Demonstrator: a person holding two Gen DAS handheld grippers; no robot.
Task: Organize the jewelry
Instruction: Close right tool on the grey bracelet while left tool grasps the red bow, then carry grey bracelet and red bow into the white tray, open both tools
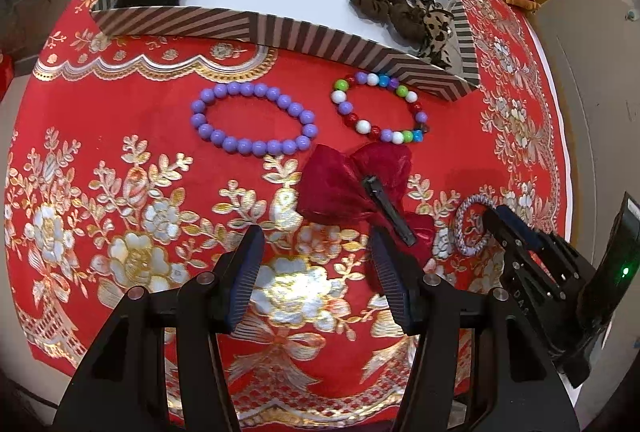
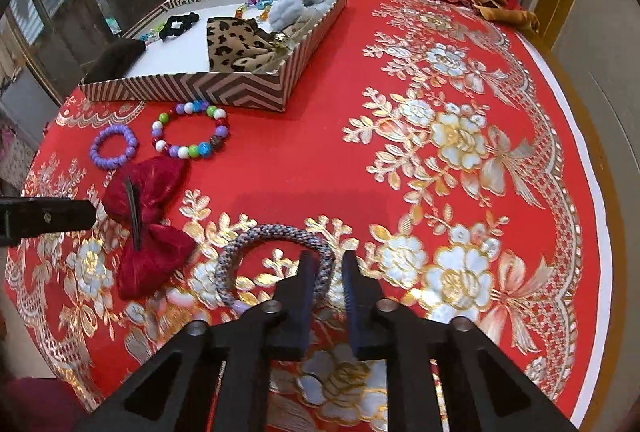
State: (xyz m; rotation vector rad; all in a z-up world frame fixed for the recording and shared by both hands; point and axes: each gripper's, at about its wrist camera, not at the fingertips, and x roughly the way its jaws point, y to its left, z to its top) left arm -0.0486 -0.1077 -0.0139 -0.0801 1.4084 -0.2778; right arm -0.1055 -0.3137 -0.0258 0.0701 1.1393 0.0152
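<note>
Nearest, the right gripper (image 2: 325, 278) is straddling the braided grey hair tie (image 2: 256, 232) on the red tablecloth (image 2: 400, 172), near the near edge; its fingers are standing slightly apart, one inside the loop and one outside, with the cord between them, not yet clamped. The tie is looking light, soft and springy, so pinching across the cord where the fingers are sitting should hold it.

The left gripper (image 1: 316, 264) is hovering with its jaws wide apart, holding nothing, just short of the red velvet bow clip (image 1: 352, 180); the stiff black clip bar looks the surer grip.

Beyond are lying the purple bead bracelet (image 1: 254, 118) and multicoloured bead bracelet (image 1: 380, 108), hard and probably slippery. Farthest, the striped box (image 2: 192, 90) is sitting toward the far-left corner.
</note>
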